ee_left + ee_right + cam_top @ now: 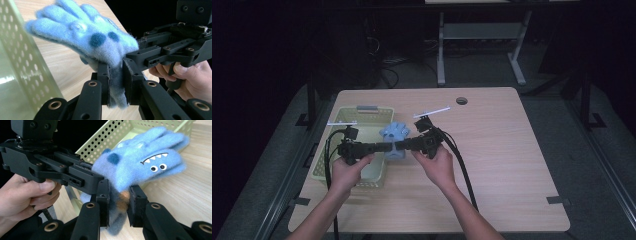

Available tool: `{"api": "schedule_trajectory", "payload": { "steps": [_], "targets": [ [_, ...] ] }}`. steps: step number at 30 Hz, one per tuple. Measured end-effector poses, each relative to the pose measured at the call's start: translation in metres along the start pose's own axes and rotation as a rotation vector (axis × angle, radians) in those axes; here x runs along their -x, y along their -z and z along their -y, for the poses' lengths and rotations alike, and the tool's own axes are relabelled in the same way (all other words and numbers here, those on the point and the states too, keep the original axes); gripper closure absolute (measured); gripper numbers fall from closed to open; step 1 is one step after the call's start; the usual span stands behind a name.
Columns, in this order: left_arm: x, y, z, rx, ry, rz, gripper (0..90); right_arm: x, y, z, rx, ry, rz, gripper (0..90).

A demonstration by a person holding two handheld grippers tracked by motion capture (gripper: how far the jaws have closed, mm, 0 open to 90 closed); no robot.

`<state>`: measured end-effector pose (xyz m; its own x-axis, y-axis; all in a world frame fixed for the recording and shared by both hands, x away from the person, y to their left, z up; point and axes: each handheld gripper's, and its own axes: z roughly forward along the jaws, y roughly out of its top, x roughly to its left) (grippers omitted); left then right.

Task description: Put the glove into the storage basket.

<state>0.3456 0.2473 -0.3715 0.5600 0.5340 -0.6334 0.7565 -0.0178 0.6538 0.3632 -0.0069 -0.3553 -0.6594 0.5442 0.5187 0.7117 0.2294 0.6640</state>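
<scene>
A fluffy blue glove (394,134) with dark spots and a monster face hangs just above the table, beside the right wall of the green basket (362,111). Both grippers meet at its cuff from opposite sides. My left gripper (387,147) is shut on the cuff, and in the left gripper view the glove (85,32) spreads its fingers above the closed jaws of that gripper (115,75). My right gripper (406,145) is also shut on the cuff. In the right gripper view the glove (150,162) shows its eyes and teeth above the jaws of the right gripper (119,195).
The perforated green basket (120,135) stands at the table's left side, its wall (15,62) close to the glove. A round cable hole (461,100) sits near the far edge of the wooden table (512,165). A white table frame (482,30) stands beyond.
</scene>
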Motion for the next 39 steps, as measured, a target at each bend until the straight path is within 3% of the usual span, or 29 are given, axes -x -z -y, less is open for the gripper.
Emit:
{"api": "schedule_trajectory", "payload": {
  "steps": [21, 39],
  "targets": [
    [-0.011, 0.026, -0.002, 0.024, 0.025, -0.015, 77.0, -0.016, -0.021, -0.016, -0.014, 0.026, -0.017, 74.4],
    [-0.016, 0.050, -0.006, 0.036, 0.014, -0.046, 77.0, -0.030, -0.039, -0.027, -0.012, 0.041, -0.032, 74.3]
  ]
}}
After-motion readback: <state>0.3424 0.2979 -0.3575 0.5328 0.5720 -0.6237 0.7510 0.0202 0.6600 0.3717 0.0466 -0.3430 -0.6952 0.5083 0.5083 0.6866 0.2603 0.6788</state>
